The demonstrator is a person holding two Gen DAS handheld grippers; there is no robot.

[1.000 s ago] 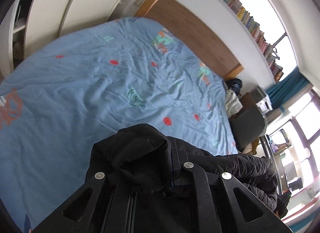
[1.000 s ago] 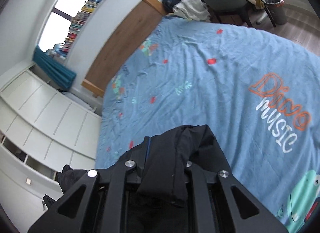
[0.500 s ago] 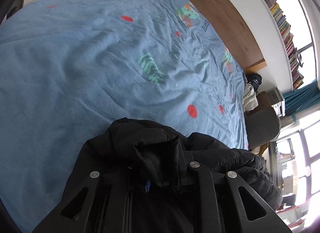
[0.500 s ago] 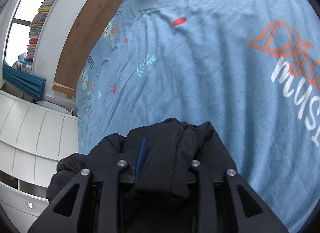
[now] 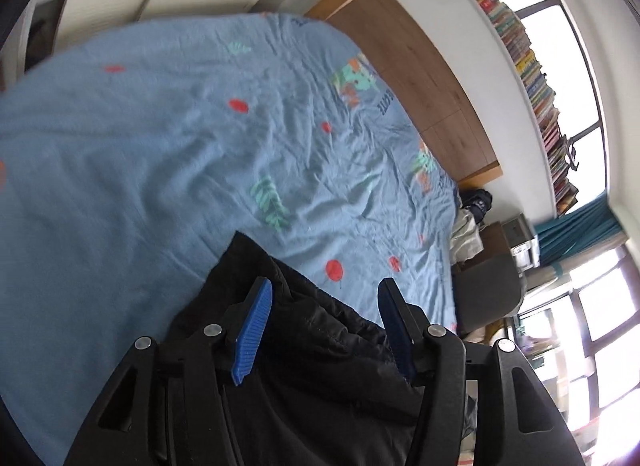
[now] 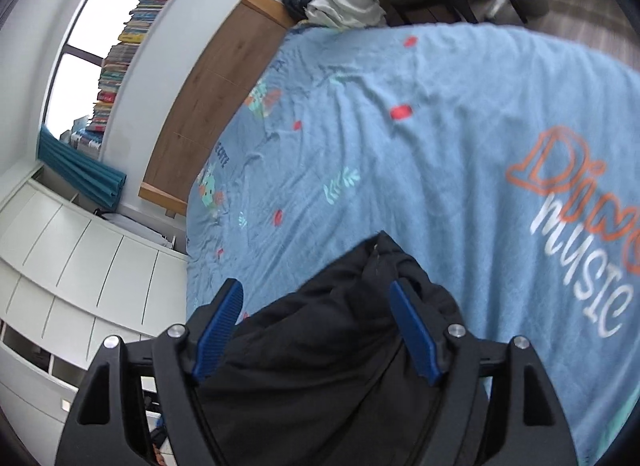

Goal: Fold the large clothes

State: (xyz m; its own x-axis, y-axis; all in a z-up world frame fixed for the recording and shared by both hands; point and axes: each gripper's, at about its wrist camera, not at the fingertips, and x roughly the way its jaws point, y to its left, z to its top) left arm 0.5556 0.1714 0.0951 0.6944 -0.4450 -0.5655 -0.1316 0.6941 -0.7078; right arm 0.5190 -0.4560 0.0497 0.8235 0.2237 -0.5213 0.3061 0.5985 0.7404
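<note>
Parted right gripper [image 6: 316, 326] above black jacket [image 6: 332, 354]

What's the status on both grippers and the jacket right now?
Left gripper open, right gripper open. Black jacket lying on the blue bedspread, fabric between both sets of fingers, not clamped. Nothing in the way.

Left hand-held gripper [image 5: 322, 300]: matt black plastic frame, shiny metal rivets, ribbed blue pads [image 5: 252, 332] that look rubbery. Right hand-held gripper [image 6: 316, 308]: same build as far as I can see. Between and beneath both sets of fingers I see the black jacket [image 5: 320, 366], a thin synthetic cloth with faint sheen, quilted stitching, soft creases. Ahead of both, the bed cover [image 5: 140, 153] is matt blue woven cloth, wrinkled, with flat printed motifs. Beyond it the headboard [image 5: 416, 61] looks like smooth brown wood-grain panel, low gloss.
</note>
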